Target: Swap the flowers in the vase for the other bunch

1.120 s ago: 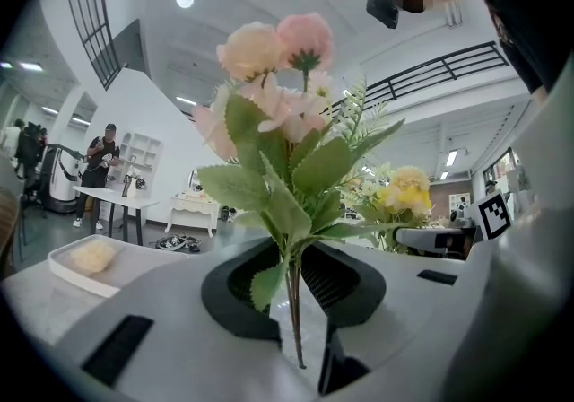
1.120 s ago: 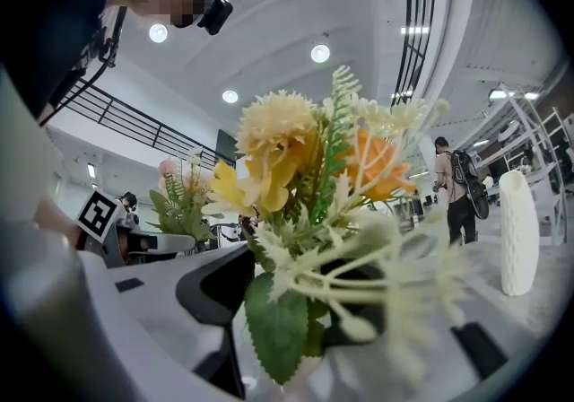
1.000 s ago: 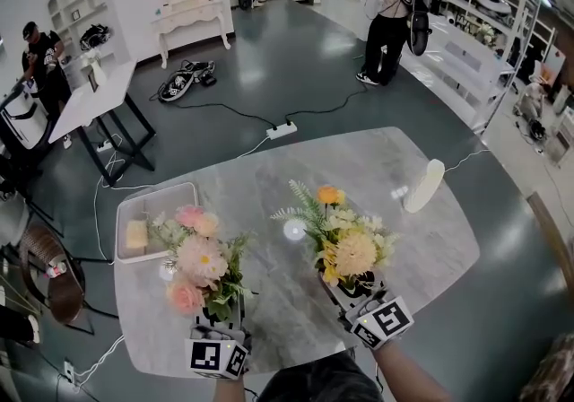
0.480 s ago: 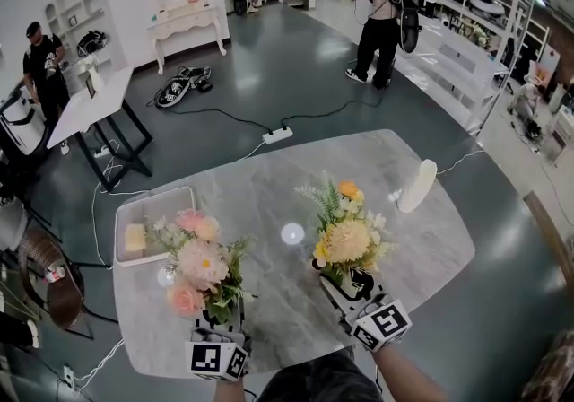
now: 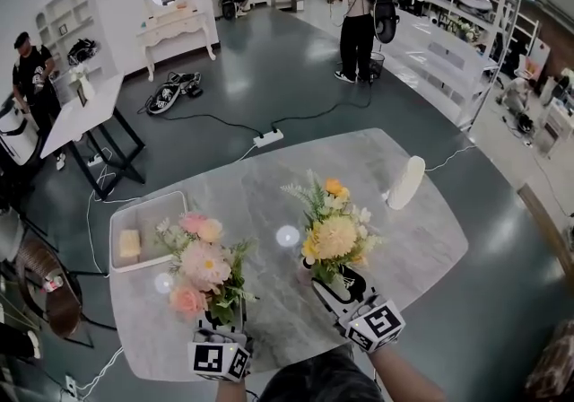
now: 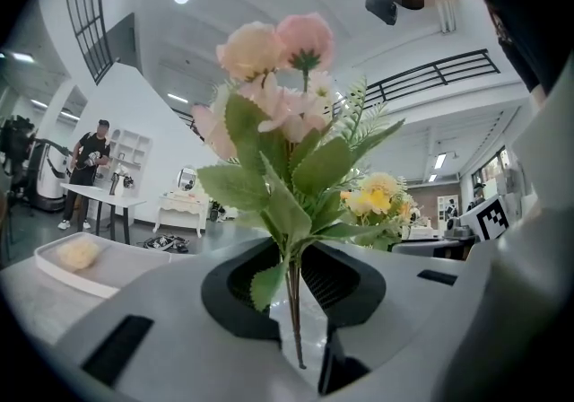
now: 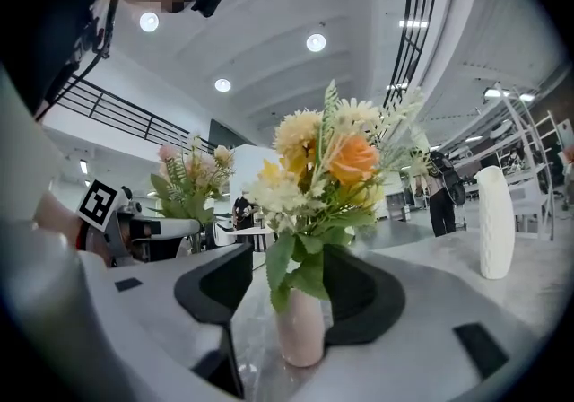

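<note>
marble table [image 5: 269, 185]: hard and glossy; anything that tips here would probably skid or roll, and the 6 o'clock edge lies near both bunches
tray [image 5: 166, 216]: at 9 o'clock on the table, near the pink bunch; a wide swing of that bunch toward 9 o'clock could brush its rim
right gripper [image 7: 300, 288]: at 5 o'clock, pointing level, jaws spread around the small pink vase; a gap shows on the vase's left while the right pad sits at or against it, so I judge the vase bracketed, not clamped; lifting from here could leave it behind or knock it over
left gripper [image 6: 294, 288]: at 7 o'clock, level, jaws clenched on the pink bunch's thin stems; with both hands taken, one load must be put down before the swap, and a hurried release could scatter it
yellow bunch [image 5: 334, 234]: stands in the small pink vase, just ahead of the right gripper; top-heavy; pulled out while the vase is unsteadied, it could drag the vase up and drop it
pink bunch [image 5: 202, 266]: upright in the left jaws, well apart from the yellow bunch; whether its stem ends touch the table I cannot tell
white ribbed vase [image 5: 405, 183]: empty, at 2 o'clock, well apart; at risk only from a long reach
small pink vase [image 7: 300, 328]: narrow and light-looking; an off-centre push from incoming stems could topple it
stems [image 6: 292, 319]: few and thin; they may twist between the pads, letting the heavy heads swing
</note>
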`<state>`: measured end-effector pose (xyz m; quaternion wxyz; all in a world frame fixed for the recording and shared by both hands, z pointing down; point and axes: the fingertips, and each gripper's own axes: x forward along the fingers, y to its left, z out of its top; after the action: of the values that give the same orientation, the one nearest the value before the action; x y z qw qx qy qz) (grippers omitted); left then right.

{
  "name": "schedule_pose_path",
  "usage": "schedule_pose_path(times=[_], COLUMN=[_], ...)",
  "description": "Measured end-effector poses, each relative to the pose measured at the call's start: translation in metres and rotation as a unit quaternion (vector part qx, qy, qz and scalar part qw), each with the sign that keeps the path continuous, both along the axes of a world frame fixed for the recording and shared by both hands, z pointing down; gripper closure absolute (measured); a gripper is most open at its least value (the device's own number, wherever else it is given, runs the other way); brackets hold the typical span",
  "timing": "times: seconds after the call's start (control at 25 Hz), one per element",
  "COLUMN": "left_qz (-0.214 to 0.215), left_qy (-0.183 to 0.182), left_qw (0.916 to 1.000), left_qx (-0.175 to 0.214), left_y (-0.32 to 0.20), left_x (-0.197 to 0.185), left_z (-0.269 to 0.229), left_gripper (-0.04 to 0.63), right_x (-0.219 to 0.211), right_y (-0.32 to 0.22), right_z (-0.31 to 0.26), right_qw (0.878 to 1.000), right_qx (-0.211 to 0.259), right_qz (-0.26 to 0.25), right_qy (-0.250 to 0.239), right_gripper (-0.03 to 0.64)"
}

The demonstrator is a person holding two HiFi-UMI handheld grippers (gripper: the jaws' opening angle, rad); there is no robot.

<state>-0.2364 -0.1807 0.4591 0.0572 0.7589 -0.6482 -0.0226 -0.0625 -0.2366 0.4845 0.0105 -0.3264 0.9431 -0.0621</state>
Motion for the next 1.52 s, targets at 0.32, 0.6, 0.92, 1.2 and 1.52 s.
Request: schedule_pose_path(times=[0.32, 0.6, 0.92, 1.2, 1.52], left_qz=[0.033, 0.060, 0.049, 0.026, 0.009], left_qy=[0.008, 0.012, 0.014, 0.022, 0.025], left_qw=[0.9994, 0.9981, 0.9987, 0.9994, 0.9996], left_qx=[-0.001, -0.005, 0.000, -0.011, -0.008], left_y=[-0.001, 0.008, 0.019, 0.055, 0.100], left_x=[0.023, 0.049, 0.056, 0.077, 0.111], left_z=[-0.003, 0.001, -0.005, -0.005, -0.008], left_gripper=[0.515, 0.515, 0.515, 0.515, 0.515], right_x=[0.004, 0.009, 0.004, 0.017, 0.049], right_y=[0.008, 0.037, 0.055, 0.082, 0.121], right_z=[0.006, 0.023, 0.014, -0.011, -0.031], right_qw=[0.999, 0.998, 0.997, 0.996, 0.996], right_qx=[-0.031, -0.060, -0.039, -0.028, -0.025], right_qz=[0.009, -0.008, -0.062, -0.082, -0.084], right_qy=[0.003, 0.010, 0.035, 0.033, 0.011], right_gripper=[0.380, 0.382, 0.526, 0.575, 0.584])
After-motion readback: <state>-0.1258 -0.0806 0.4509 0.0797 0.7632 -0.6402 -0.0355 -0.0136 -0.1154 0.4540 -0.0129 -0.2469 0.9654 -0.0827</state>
